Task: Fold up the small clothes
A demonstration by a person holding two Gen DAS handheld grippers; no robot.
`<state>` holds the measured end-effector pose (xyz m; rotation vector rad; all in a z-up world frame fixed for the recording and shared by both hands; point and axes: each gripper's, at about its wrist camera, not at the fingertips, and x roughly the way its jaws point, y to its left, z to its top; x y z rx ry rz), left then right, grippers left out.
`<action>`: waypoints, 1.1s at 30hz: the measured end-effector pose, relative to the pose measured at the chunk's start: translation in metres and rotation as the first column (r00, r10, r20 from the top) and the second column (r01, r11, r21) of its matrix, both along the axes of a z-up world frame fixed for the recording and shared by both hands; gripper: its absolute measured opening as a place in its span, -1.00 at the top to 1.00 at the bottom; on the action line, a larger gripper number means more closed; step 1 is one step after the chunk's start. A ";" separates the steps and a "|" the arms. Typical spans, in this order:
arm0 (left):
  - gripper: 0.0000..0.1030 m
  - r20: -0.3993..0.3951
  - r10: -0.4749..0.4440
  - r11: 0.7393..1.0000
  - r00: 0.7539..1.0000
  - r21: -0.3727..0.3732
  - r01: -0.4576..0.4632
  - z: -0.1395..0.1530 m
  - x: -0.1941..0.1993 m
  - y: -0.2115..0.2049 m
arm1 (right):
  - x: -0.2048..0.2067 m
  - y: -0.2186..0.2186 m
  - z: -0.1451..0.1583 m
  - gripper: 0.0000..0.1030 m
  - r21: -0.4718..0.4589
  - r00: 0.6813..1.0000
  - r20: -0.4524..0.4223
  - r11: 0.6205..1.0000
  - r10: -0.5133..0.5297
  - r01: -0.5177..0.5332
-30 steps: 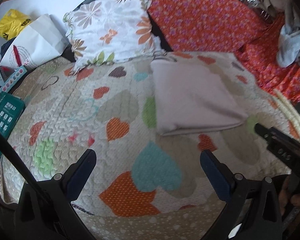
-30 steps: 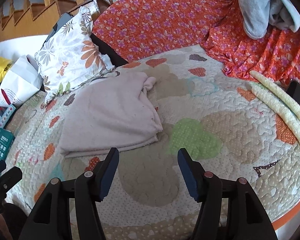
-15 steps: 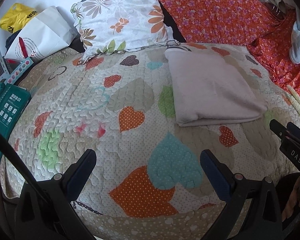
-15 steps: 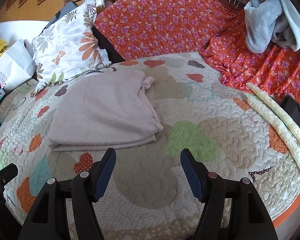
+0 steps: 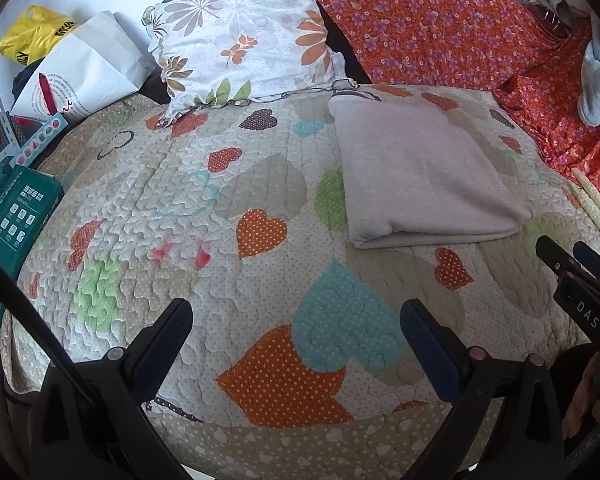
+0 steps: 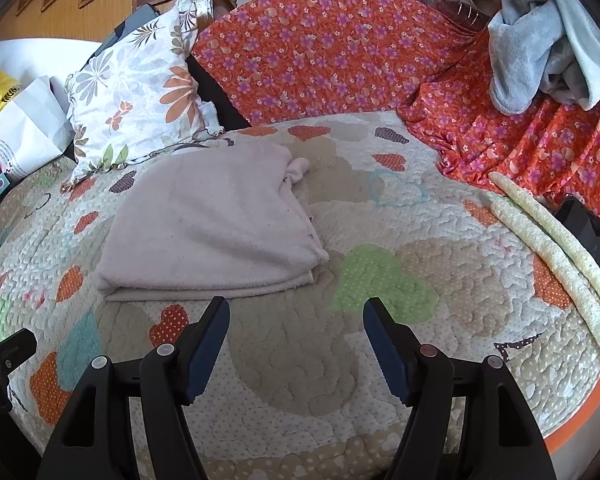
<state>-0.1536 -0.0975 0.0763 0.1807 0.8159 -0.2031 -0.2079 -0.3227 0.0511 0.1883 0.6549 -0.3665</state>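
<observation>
jaws: both apart, empty | right view only: grey towel [image 6: 540, 40]

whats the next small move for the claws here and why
Probably reach the right claw to the grey-blue garment heap: the pale pink cloth already lies folded on the heart-patterned quilt, and both claws, the left claw included, are open and empty.

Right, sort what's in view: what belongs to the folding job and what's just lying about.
Part of the job:
- folded pink garment on the heart quilt
- left gripper, open, empty
- right gripper, open, empty

Just lying about:
- floral pillow
- orange flowered sheet
- grey-blue towel
- white paper bag
- yellow plastic bag
- green box
</observation>
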 end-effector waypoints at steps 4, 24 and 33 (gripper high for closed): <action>-1.00 0.004 0.000 1.000 1.000 -0.002 0.000 0.002 -0.004 0.001 | -0.002 0.001 0.002 -0.46 -0.008 1.000 0.006 1.000 -0.005 0.006; -1.00 0.041 0.032 0.999 0.999 -0.019 -0.031 0.013 -0.020 0.019 | -0.016 0.034 -0.002 -0.50 -0.026 0.999 -0.011 0.999 0.038 -0.038; -1.00 0.043 0.035 0.999 0.998 0.001 -0.035 0.011 -0.029 0.019 | -0.027 0.030 0.002 -0.53 0.014 1.000 0.023 1.000 0.012 -0.012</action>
